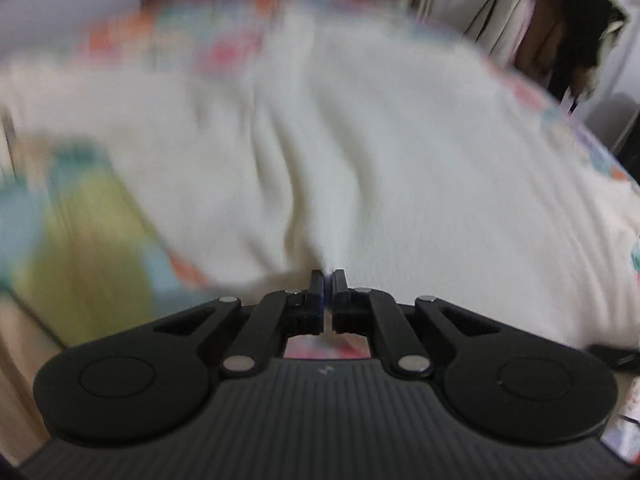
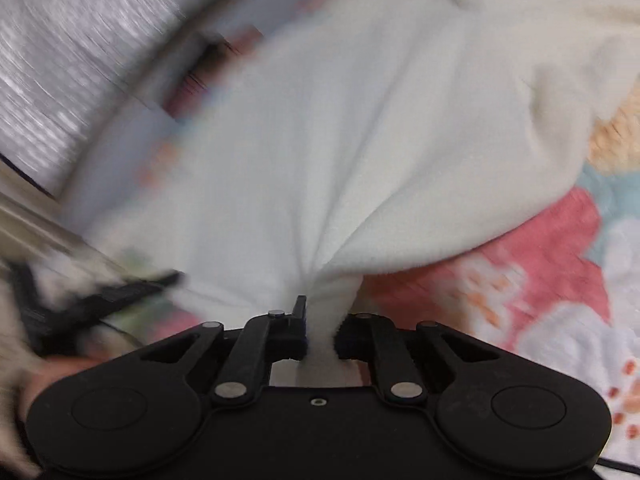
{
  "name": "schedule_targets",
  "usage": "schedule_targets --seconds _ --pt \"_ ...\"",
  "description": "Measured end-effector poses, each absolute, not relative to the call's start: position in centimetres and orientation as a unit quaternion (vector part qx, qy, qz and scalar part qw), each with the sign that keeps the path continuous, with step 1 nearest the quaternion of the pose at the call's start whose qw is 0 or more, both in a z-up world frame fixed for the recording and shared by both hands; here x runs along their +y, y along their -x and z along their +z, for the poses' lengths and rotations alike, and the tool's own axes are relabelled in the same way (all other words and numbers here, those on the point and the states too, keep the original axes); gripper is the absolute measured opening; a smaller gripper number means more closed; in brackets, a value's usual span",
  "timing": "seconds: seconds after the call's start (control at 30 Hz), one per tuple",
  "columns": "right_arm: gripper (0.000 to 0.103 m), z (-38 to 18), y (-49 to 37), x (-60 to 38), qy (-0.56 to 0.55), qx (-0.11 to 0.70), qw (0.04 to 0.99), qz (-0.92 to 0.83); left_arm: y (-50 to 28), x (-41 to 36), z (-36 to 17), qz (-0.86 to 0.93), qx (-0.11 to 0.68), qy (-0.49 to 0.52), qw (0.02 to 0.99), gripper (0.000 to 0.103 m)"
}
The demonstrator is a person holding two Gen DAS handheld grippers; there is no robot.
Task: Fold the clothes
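Garment: a cream-white top [image 1: 360,152] of thick, soft, fleecy cloth, matte and slightly napped; it spreads away ahead of both tools, over a bed, and its exact cut cannot be told through the blur.
Step in hand: judged from the two grips and the smeared surroundings, the garment is being lifted or carried over in a fold, with one edge held at two places.
Left gripper [image 1: 328,280]: the jaws are pressed nearly together on a thin pinch of the cloth's near edge; creases run forward from that pinch like shallow valleys.
Right gripper [image 2: 320,320]: the jaws stand a little apart with a bunched twist of cloth [image 2: 320,344] filling the gap; folds fan out from it and the fabric hangs in a loose drape to the right.
Next move: it likely calls for both held points to travel together and level, so the edge lands straight on the rest of the garment before either grip lets go.
Bedcover [image 2: 552,280]: a quilted patchwork in pink, peach, pale blue and yellow-green, lying under and beside the garment, to the right of the right tool and to the left of the left one.
Background: dark clothes [image 1: 576,40] hang far ahead and to the right of the left tool.
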State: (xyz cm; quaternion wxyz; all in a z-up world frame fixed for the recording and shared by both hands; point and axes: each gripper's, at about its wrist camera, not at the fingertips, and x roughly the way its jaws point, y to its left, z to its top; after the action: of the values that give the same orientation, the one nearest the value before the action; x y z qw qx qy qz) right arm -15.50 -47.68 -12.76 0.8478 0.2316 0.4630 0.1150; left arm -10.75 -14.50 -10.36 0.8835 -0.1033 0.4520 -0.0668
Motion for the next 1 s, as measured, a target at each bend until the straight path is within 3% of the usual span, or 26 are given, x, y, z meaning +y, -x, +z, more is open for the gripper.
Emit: schedule_targets --seconds 0.1,0.2,0.33,0.4,0.47,0.6,0.67,0.8,0.9,1.0 --pt "0.013 -12.0 15.6 -45.1 -0.152 0.462 0.867 0.109 11.0 -15.4 -9.8 -0.064 0.442 0.069 0.892 0.003" --pt "0.013 -11.1 15.7 -44.9 -0.142 0.455 0.873 0.105 11.0 -15.4 -9.5 -0.065 0.441 0.06 0.893 0.006" --pt "0.015 -10.6 16.0 -45.4 -0.142 0.455 0.874 0.095 11.1 -15.8 -9.0 -0.062 0.447 0.045 0.891 0.017" --pt "0.026 -10.3 15.7 -44.7 -0.113 0.454 0.879 0.086 11.5 -16.2 -8.4 -0.054 0.442 0.012 0.895 0.029" --pt "0.029 -9.5 16.0 -44.3 -0.101 0.458 0.88 0.076 11.6 -16.4 -7.4 -0.045 0.436 -0.012 0.899 0.048" --pt "0.045 -8.6 17.8 -44.9 -0.096 0.447 0.888 0.043 12.7 -16.2 -5.4 -0.055 0.447 -0.014 0.893 0.061" --pt "0.048 -7.8 18.4 -44.7 -0.073 0.442 0.894 0.017 13.6 -16.4 -4.4 -0.058 0.446 -0.028 0.893 0.071" --pt "0.053 -4.4 19.6 -43.4 -0.04 0.429 0.902 0.006 15.4 -17.0 -1.8 -0.058 0.431 -0.062 0.899 0.083" --pt "0.071 -1.0 20.7 -43.0 -0.04 0.406 0.913 -0.002 16.4 -17.2 0.4 -0.057 0.422 -0.071 0.902 0.086" --pt "0.081 1.7 21.4 -42.1 -0.04 0.385 0.922 -0.006 17.4 -17.2 2.9 -0.06 0.407 -0.075 0.908 0.091"
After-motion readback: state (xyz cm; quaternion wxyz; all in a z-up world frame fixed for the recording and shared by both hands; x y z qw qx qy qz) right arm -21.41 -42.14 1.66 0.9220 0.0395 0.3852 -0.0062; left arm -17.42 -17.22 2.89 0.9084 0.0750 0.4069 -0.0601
